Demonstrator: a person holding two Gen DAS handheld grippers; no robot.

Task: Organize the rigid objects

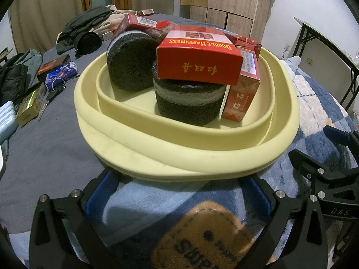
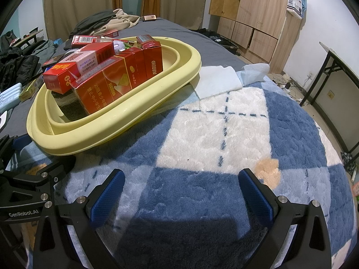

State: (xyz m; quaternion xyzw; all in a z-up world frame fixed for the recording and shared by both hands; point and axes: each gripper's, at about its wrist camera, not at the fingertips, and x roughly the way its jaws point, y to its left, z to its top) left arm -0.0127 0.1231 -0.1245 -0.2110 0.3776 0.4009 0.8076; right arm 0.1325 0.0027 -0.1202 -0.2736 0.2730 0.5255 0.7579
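Note:
A pale yellow basin (image 1: 202,148) sits on the bed and holds two dark sponge cylinders (image 1: 188,103) and several red cartons; a "Double Happiness" carton (image 1: 197,60) lies on the near sponge. My left gripper (image 1: 179,192) is open and empty, its blue pads (image 1: 101,192) just under the basin's near rim. The basin (image 2: 134,121) with red "Diamond" cartons (image 2: 105,87) shows at the left of the right wrist view. My right gripper (image 2: 181,192) is open and empty above the blue and white blanket (image 2: 213,134), to the right of the basin.
Loose boxes (image 1: 53,67) and keys (image 1: 53,89) lie on the grey sheet left of the basin. Clothes (image 1: 89,27) are piled at the far end. A white cloth (image 2: 217,80) lies behind the basin. A wooden wardrobe (image 2: 258,18) and a folding table (image 2: 336,71) stand at the right.

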